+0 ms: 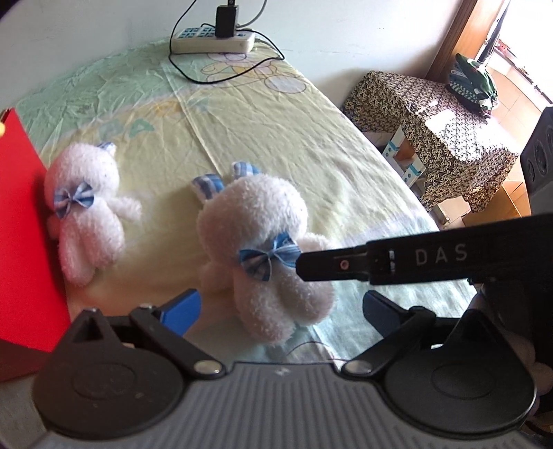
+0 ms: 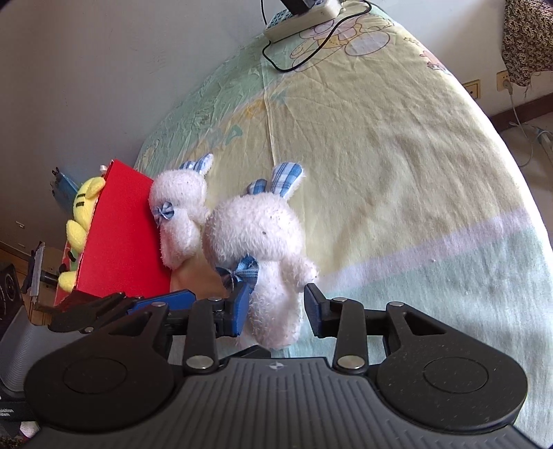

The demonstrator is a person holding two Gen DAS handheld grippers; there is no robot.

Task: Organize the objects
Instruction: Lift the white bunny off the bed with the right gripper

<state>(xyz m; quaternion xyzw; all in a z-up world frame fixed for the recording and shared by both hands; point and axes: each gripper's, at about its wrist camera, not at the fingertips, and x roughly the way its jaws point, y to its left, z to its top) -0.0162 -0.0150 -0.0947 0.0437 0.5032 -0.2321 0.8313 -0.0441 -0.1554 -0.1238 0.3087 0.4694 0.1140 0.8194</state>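
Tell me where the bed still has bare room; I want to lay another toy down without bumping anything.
Free: the wide yellow sheet between the nearer plush rabbit and the power strip. Crowded: the corner by the red box, where the second rabbit lies against it and both grippers sit.

- Right gripper (image 2: 276, 309) at 6 o'clock, blue pads either side of the near white plush rabbit's (image 2: 257, 238) lower body; right pad stands clear.
- Second white rabbit (image 2: 179, 217) at 9 o'clock, against the red box (image 2: 121, 235).
- Yellow plush (image 2: 81, 221) behind the box.
- Power strip (image 2: 300, 17) at 12 o'clock on the bedsheet (image 2: 397, 155).
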